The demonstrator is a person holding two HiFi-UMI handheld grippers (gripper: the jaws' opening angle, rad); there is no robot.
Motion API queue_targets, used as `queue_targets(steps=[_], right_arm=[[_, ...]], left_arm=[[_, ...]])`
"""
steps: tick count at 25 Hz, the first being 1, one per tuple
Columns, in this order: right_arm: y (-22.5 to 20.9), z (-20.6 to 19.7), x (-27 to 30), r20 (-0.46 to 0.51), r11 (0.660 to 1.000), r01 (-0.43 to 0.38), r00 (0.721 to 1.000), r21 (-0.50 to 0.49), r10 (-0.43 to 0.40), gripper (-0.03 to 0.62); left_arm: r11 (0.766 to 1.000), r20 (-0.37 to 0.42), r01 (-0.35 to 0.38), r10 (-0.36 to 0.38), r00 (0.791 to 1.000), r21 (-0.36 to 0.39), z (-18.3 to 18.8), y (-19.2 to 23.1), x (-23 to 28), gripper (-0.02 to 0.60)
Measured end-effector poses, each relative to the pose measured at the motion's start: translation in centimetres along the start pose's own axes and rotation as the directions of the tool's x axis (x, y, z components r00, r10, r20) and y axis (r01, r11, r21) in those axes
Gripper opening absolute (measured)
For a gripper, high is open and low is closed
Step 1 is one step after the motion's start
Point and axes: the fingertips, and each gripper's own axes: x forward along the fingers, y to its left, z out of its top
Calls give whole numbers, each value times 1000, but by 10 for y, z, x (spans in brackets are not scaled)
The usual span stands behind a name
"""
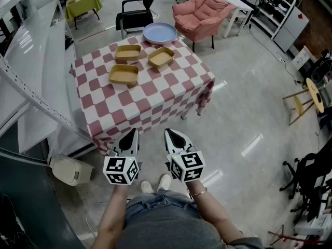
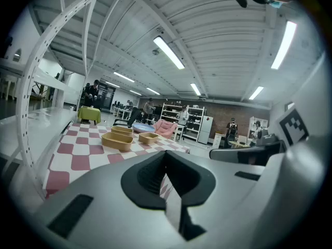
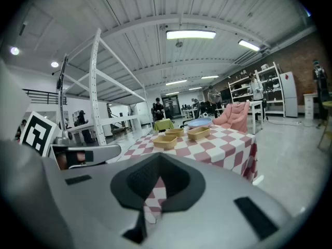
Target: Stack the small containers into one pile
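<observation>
Red-checked table [image 1: 150,100] on shiny grey floor [image 1: 244,108] bears three tan containers [image 1: 124,74] and a blue plate [image 1: 160,33]; left tongs [image 1: 133,133] and right tongs [image 1: 169,134] closed, empty.

at the bottom centre of the head view: a grey top [image 1: 171,231] over blue jeans [image 1: 155,205], white shoes [image 1: 147,187] just above them in the frame, and a thin gold-coloured bracelet [image 1: 197,192] on the right wrist. the left gripper [image 1: 133,133] and right gripper [image 1: 169,133] are pale grey shells with black pointed jaws, each bearing a white cube [image 1: 121,170] printed with black square markers.
</observation>
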Motion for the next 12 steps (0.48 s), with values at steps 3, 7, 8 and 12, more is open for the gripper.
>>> queue_targets(steps=[3, 7, 8, 12], right_arm=[[-4, 1, 2, -1, 1000, 3, 1000, -13, -3, 8], [-15, -8, -4, -32, 1000, 24, 999, 4, -24, 9], [-16, -9, -4, -34, 1000, 21, 999, 17, -20, 9], [-24, -10, -3, -37, 999, 11, 999, 39, -9, 9]], left_arm=[[1000, 3, 0, 0, 1000, 24, 1, -1, 7, 15], [1000, -16, 1, -1, 1000, 11, -5, -8, 7, 15], [1000, -24, 0, 0, 1000, 5, -6, -8, 8, 15], [1000, -37, -9, 9, 999, 6, -4, -8, 15, 15]])
